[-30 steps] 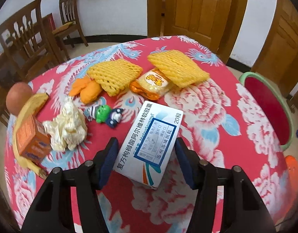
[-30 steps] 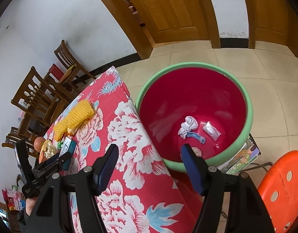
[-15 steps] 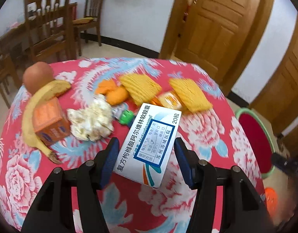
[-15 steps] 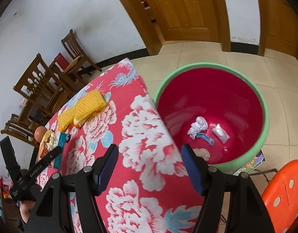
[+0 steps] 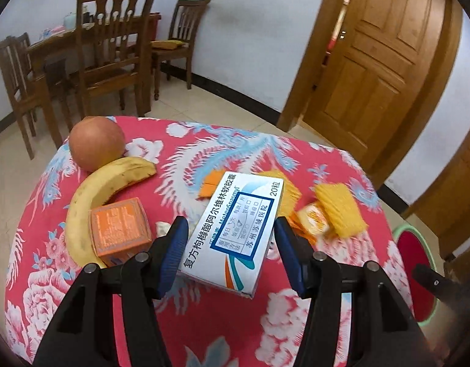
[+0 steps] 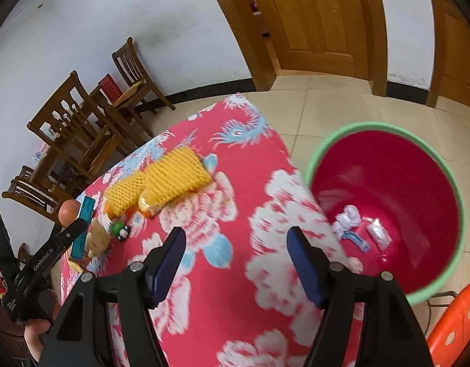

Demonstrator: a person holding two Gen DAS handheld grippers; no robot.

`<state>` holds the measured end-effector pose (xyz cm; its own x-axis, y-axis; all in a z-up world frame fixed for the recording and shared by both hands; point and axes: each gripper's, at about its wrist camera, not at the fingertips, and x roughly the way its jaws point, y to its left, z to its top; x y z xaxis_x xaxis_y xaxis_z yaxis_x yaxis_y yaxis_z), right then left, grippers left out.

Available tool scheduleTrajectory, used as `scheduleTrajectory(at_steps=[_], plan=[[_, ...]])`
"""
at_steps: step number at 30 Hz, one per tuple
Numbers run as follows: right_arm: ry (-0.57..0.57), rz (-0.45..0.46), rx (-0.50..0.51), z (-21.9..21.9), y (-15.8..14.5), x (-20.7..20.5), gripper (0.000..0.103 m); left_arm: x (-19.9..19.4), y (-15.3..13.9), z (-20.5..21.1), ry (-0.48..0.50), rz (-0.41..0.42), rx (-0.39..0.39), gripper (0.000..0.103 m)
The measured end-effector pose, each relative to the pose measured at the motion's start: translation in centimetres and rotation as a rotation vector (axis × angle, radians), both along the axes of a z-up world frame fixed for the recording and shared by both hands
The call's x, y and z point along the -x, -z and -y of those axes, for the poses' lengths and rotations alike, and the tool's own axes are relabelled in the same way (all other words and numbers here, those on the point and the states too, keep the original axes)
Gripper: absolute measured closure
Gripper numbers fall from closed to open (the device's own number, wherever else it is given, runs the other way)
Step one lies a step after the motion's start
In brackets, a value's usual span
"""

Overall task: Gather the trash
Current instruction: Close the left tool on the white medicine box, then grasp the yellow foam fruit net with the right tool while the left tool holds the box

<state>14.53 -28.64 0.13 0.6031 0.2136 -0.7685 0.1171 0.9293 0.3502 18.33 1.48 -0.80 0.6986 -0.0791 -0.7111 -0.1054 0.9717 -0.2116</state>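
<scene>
Medicine box (image 5: 235,232), flat on cloth a second ago, now lifted clear of table (image 5: 204,143), clamped between left gripper (image 5: 231,255) pads. Right gripper (image 6: 236,263) empty, jaws apart, swung back over table. Box best kept level, carried across to red basin (image 6: 397,183), released above centre.

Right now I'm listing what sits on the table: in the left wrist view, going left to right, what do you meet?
Banana → orange carton → white medicine box → snack packet → yellow foam net
</scene>
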Motion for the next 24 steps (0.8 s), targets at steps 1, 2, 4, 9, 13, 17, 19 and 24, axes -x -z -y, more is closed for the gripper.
scheduleTrajectory(at_steps=[1, 2, 4, 9, 13, 17, 19, 24], plan=[[-0.007, 0.001, 0.001, -0.5, 0.1, -0.5, 0.032, -0.1, 0.1, -0.2, -0.01, -0.001, -0.002, 0.044], [-0.013, 0.001, 0.006, -1.1, 0.2, -1.0, 0.032, -0.2, 0.3, -0.4, -0.015, -0.002, 0.001, 0.044], [-0.016, 0.003, 0.009, -1.8, 0.4, -1.8, 0.032, -0.4, 0.5, -0.7, -0.026, -0.004, 0.016, 0.044], [-0.014, 0.026, 0.015, -3.5, 0.7, -4.1, 0.027, -0.5, 0.7, -1.2, -0.039, 0.009, 0.037, 0.053], [-0.015, 0.018, 0.017, -4.5, 1.5, -6.0, 0.026, -0.6, 1.3, -1.8, -0.05, -0.002, 0.061, 0.055], [-0.022, -0.002, 0.03, -5.2, 2.5, -7.7, 0.026, -0.8, 1.7, -2.1, -0.047, -0.009, 0.073, 0.055], [-0.039, -0.005, 0.04, -5.7, 2.8, -8.4, 0.026, -0.9, 1.8, -2.1, -0.05, -0.011, 0.073, 0.053], [-0.054, -0.02, 0.053, -6.3, 3.9, -9.7, 0.026, -0.9, 2.0, -1.8, -0.036, -0.015, 0.069, 0.048]])
